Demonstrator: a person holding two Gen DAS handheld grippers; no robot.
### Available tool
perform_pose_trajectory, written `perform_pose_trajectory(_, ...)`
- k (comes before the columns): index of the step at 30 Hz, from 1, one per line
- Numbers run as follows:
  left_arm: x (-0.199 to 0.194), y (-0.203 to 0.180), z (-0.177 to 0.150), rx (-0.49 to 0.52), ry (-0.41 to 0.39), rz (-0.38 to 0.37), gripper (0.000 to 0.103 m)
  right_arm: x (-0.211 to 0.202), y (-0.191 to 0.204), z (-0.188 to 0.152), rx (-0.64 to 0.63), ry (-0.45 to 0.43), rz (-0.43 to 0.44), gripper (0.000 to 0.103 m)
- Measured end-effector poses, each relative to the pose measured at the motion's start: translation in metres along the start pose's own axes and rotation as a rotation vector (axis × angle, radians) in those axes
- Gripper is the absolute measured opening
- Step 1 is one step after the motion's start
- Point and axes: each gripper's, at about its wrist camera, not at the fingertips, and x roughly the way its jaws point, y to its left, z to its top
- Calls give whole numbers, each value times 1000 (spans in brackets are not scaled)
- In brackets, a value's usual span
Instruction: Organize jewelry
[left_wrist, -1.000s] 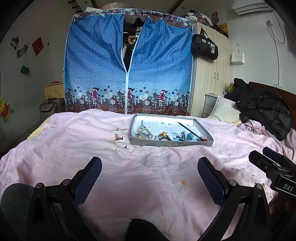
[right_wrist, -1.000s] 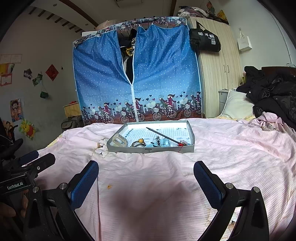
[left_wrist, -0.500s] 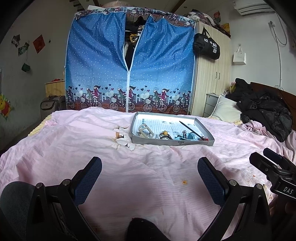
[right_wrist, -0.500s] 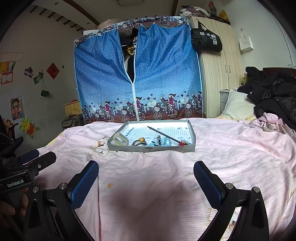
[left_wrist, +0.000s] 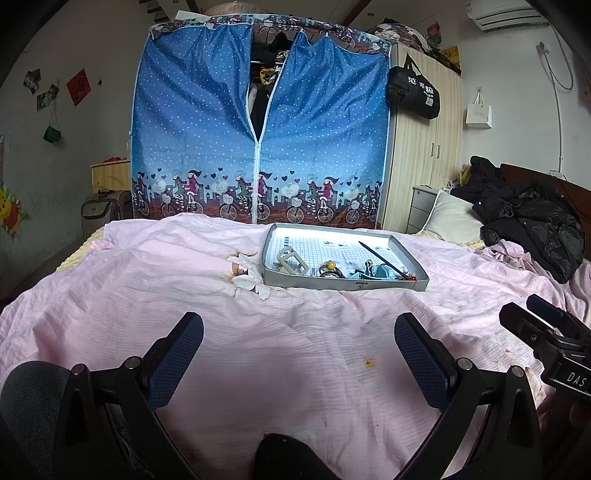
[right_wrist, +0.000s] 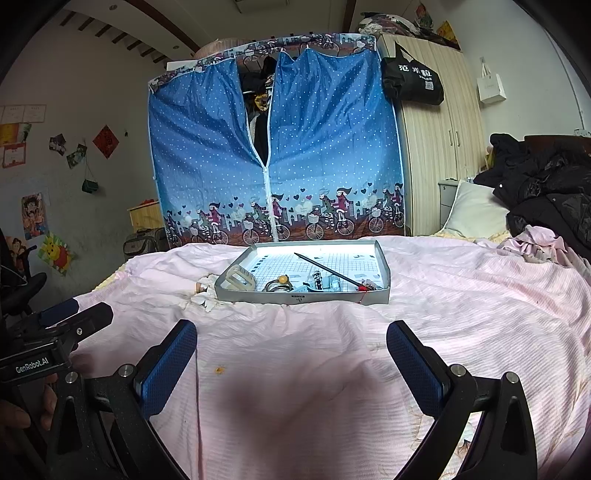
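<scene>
Both claws, left claw (left_wrist: 298, 356) and right claw (right_wrist: 291, 363), are spread wide with nothing in them, low over the bed (right_wrist: 314, 354). The jewelry sits in the grey tray (right_wrist: 384, 275) further back, too jumbled to identify; only a beaded ring (right_wrist: 282, 280) and black stick (right_wrist: 325, 269) read clearly.

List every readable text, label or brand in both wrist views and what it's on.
"GenRobot.AI": white label on the left gripper body, seen in the right wrist view.
"DAS": label on the right gripper body, cut off at the frame edge in the left wrist view.
Black bag on the wardrobe: white characters and a QR code, too blurred to read.
Tray front wall: small mark, too small to read.
Wall posters: unreadable.
</scene>
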Motion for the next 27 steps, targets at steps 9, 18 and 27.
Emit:
perform_pose_trajectory(9,0,0,0,0,1,-1,102,0,1,1,0,0,-1,103)
perform_pose_trajectory(18,-2,-4,-2,30,11,70,102,1,2,1,-8,2,0,103)
perform_pose_trajectory(27,3,-4,-6,38,31,105,102,1,4,1,-23,4,4,103)
